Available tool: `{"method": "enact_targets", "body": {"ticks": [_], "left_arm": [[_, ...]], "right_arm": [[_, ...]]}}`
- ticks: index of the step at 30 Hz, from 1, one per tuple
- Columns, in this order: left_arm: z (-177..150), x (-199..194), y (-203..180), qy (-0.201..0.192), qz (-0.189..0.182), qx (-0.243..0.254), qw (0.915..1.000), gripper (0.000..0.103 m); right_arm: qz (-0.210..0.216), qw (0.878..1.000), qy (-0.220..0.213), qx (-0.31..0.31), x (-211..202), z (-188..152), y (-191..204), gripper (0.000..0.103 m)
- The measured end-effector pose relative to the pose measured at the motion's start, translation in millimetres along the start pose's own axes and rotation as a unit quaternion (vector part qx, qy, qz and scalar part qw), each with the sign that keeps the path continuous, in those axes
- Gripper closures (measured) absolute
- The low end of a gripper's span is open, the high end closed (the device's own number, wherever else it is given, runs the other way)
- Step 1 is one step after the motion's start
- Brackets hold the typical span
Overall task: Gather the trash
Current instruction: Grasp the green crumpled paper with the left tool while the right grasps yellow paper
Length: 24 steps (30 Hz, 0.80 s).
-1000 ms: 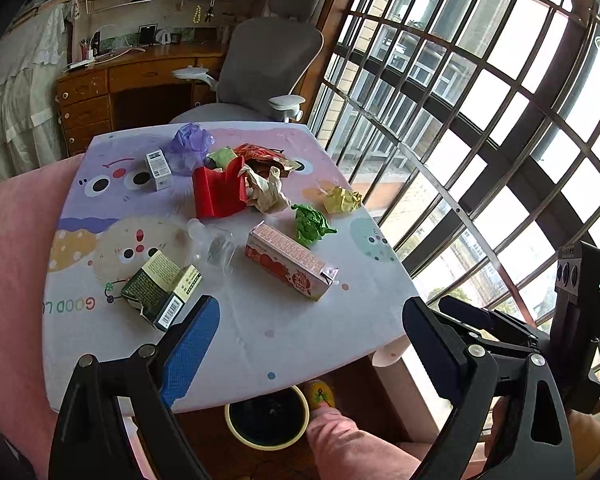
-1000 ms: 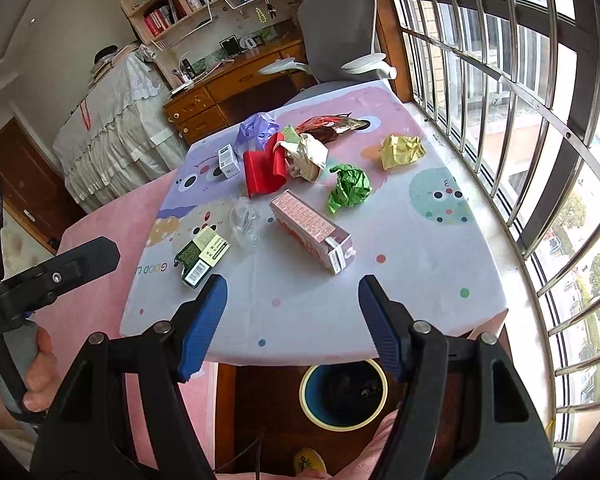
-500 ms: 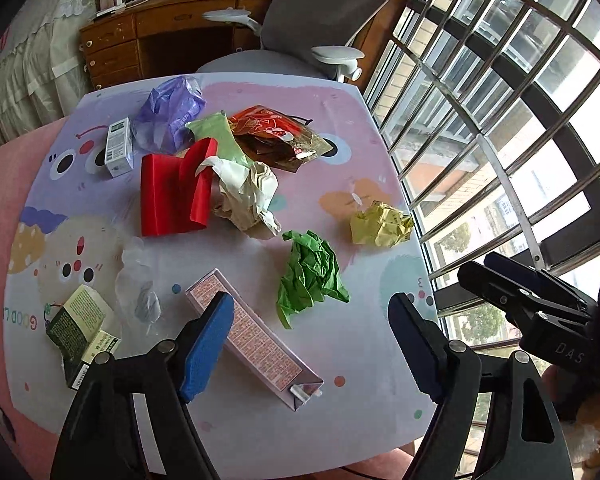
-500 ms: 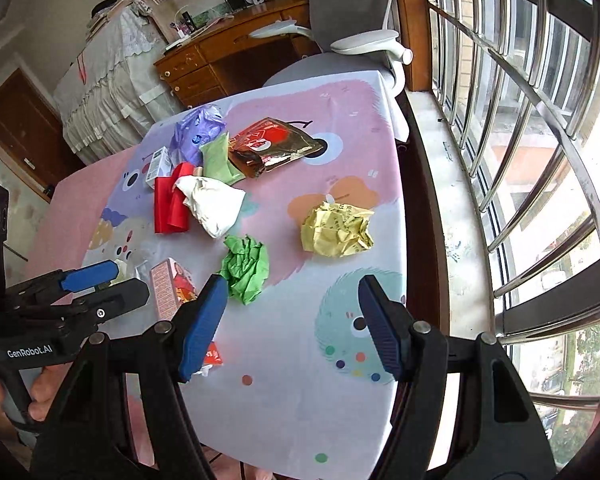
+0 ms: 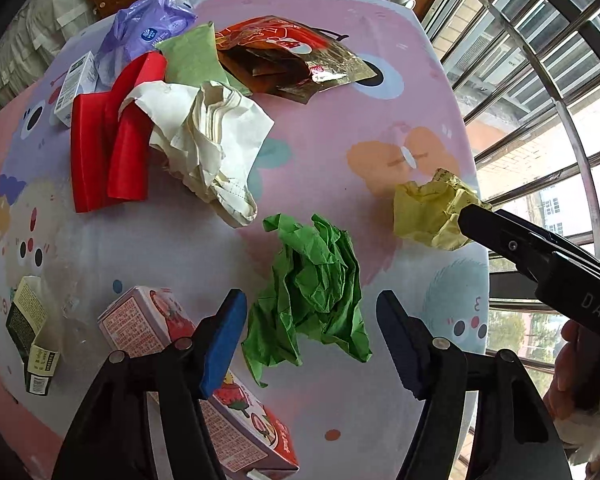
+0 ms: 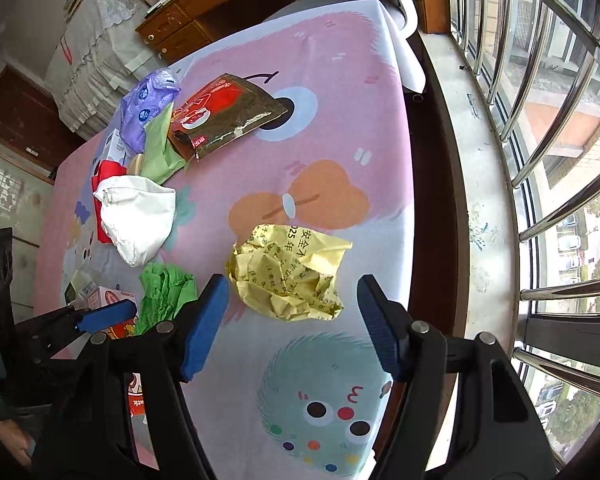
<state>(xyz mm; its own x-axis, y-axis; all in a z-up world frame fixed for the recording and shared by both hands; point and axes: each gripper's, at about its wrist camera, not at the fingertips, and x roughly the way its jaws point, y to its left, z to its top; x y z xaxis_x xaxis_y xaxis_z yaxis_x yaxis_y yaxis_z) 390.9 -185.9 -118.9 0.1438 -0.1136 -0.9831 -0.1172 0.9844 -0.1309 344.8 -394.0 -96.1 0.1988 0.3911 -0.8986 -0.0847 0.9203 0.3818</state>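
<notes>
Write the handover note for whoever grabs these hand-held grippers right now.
Left hand-held gripper: open, empty, lined up on the green paper ball.
Right hand-held gripper: open, empty, lined up on the yellow paper ball.
All the trash lies on the table: white bag, red wrapper, snack bag, purple bag, pink carton.
Done: nothing collected.
Left: everything; the bin is not in view.
</notes>
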Motion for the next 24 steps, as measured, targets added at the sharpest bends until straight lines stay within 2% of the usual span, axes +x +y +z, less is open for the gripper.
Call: {"method": "enact_targets", "body": {"ticks": [6,11,13,15,17,24], "left_arm": [[9.1,29.5,-7.1,0.029,0.021,-0.002,0.9994,0.044],[14.6,43.2,-9.9,0.040,0.015,-0.009,0.9991,0.053],[16.3,43.5,-13.7,0.037,0.010,-0.005,0.9992,0.058],[17.4,43.2,-17.2,0.035,0.006,-0.001,0.9994,0.064],[17.3,40.5,-19.9,0.030,0.001,0.003,0.9996,0.067],[10.8,2.4,-21.1,-0.012,-0.014,0.014,0.9997,0.068]], "right_arm": [[0.030,0.999,0.006,0.029,27.4,13.5,-8.4,0.039],[0.049,0.998,0.005,0.030,35.5,19.5,-4.4,0.039],[0.065,0.997,0.013,0.024,39.2,18.7,2.2,0.043],[0.090,0.996,0.020,0.018,41.1,16.3,11.3,0.061],[0.102,0.995,0.020,0.010,42.0,15.4,23.3,0.072],[0.093,0.996,0.002,-0.008,14.6,6.8,48.4,0.074]]}}
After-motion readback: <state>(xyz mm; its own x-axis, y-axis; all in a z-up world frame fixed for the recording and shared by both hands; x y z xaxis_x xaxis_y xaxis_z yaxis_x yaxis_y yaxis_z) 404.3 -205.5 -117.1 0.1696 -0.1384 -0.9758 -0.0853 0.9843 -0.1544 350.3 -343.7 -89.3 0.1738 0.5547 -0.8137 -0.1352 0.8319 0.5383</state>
